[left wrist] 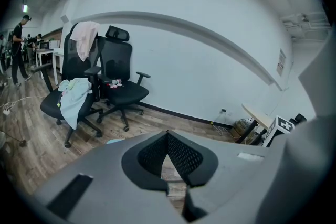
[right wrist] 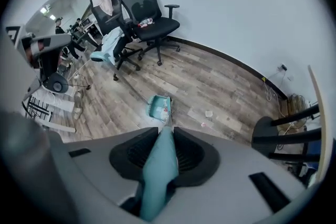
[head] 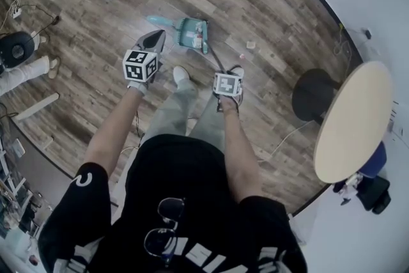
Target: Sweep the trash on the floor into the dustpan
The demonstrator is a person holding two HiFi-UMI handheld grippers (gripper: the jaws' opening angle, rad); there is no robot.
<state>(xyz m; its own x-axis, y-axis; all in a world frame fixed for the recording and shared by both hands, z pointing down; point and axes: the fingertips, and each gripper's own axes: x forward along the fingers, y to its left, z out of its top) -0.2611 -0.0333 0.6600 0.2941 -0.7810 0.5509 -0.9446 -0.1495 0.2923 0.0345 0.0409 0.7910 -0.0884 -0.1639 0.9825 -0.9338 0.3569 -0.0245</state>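
Note:
A teal dustpan [head: 188, 31] lies on the wood floor ahead of my feet, with some trash inside it; the right gripper view also shows the dustpan [right wrist: 159, 106]. The broom's head [head: 206, 43] rests at its right edge. My right gripper [head: 227, 72] is shut on the teal broom handle [right wrist: 157, 165], which runs down toward the dustpan. Small scraps of trash [head: 250, 45] lie on the floor right of the dustpan, and in the right gripper view the trash [right wrist: 209, 113] shows beside a pink bit [right wrist: 203, 124]. My left gripper [head: 153, 40] hovers left of the dustpan, shut on nothing [left wrist: 168, 136].
A round table [head: 354, 121] with a black base [head: 313, 94] stands at the right near the wall. Black office chairs [left wrist: 118, 86] draped with clothes stand beyond the dustpan. A floor fan [head: 16, 46] and cables lie at the left. My shoe [head: 181, 75] is just behind the dustpan.

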